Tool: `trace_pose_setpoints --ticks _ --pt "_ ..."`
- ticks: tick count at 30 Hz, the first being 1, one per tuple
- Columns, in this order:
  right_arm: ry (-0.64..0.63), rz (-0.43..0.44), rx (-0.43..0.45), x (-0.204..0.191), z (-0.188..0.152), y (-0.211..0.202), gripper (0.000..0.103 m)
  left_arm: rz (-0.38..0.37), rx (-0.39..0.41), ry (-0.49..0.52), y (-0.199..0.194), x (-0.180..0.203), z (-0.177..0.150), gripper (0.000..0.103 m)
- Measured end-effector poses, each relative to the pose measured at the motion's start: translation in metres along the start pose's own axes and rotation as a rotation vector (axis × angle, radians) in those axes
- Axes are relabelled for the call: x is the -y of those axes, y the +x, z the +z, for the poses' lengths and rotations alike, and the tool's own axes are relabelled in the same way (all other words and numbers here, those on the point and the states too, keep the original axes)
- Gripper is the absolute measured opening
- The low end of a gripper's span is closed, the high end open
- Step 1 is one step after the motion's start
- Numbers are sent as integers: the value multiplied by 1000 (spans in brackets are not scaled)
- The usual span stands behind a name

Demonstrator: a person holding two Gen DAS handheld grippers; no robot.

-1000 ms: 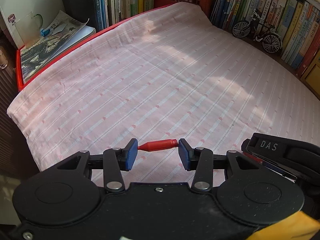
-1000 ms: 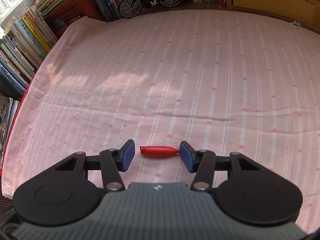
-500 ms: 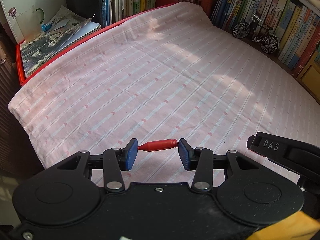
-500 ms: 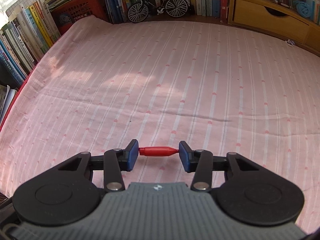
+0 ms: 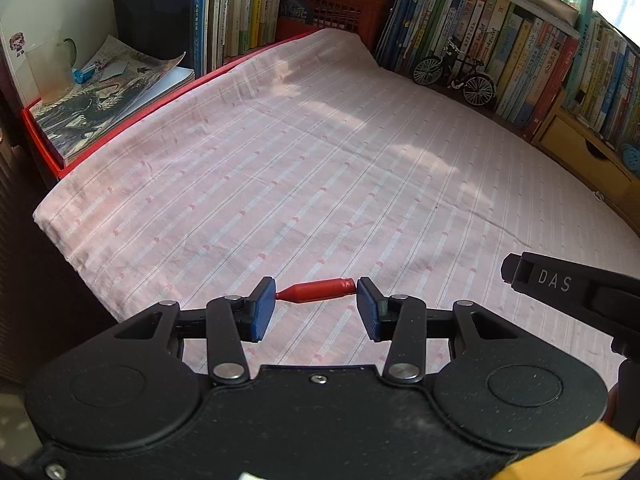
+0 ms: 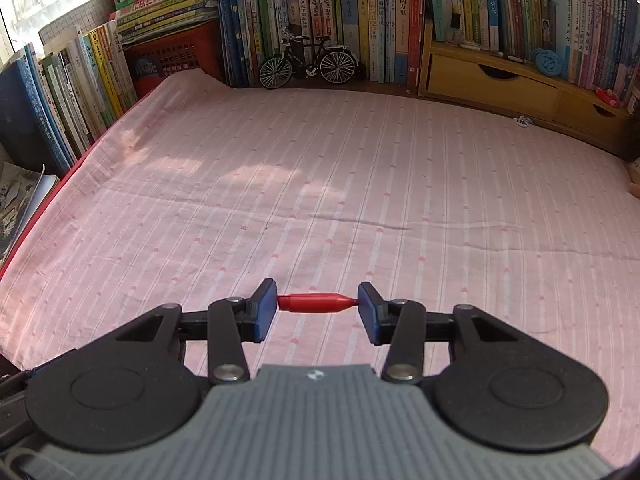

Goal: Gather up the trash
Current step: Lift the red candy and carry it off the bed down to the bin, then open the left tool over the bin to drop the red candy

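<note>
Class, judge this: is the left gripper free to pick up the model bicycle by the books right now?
Probably not: the left gripper already clamps a red piece endwise, and the model bicycle stands across the cloth.

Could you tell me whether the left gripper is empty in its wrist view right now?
No, the left gripper is clamped end to end on a small red bullet-shaped piece, both blue pads touching it above the pink striped cloth.

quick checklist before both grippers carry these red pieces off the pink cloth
1. Left gripper jaws clamp a red piece end to end: ok.
2. Right gripper jaws clamp its red piece end to end: ok.
3. Pieces sit level between the pads: left slightly tilted, right ok.
4. Pink cloth free of other trash: ok in these views.
5. Trash bin located: cannot tell, none in view.
</note>
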State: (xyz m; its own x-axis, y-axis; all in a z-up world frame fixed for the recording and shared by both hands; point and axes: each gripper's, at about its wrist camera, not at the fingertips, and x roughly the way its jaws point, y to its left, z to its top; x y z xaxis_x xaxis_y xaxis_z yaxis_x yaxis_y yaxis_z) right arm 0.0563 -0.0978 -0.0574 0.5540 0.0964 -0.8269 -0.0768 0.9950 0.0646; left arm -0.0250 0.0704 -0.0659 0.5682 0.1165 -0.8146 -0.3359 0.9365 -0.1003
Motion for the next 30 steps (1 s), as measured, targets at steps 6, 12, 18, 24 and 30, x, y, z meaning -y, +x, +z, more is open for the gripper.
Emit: trace_pose_setpoints --ticks 6,12,18,24,30 --pt "-19 3 37 -29 -35 -56 50 -12 27 -6 -61 -44 -26 42" --pt "-68 41 75 -63 -68 -103 50 -5 37 -42 -104 -93 -55 42" --pt "-83 74 81 -84 -105 -135 50 -3 23 -55 -125 -128 -86 42" --pt "-74 160 29 -95 -148 -142 50 -24 -19 -79 -134 -159 -126 42" --pt "-97 189 -46 -104 -185 -134 50 -19 -85 -75 -134 -172 -160 42"
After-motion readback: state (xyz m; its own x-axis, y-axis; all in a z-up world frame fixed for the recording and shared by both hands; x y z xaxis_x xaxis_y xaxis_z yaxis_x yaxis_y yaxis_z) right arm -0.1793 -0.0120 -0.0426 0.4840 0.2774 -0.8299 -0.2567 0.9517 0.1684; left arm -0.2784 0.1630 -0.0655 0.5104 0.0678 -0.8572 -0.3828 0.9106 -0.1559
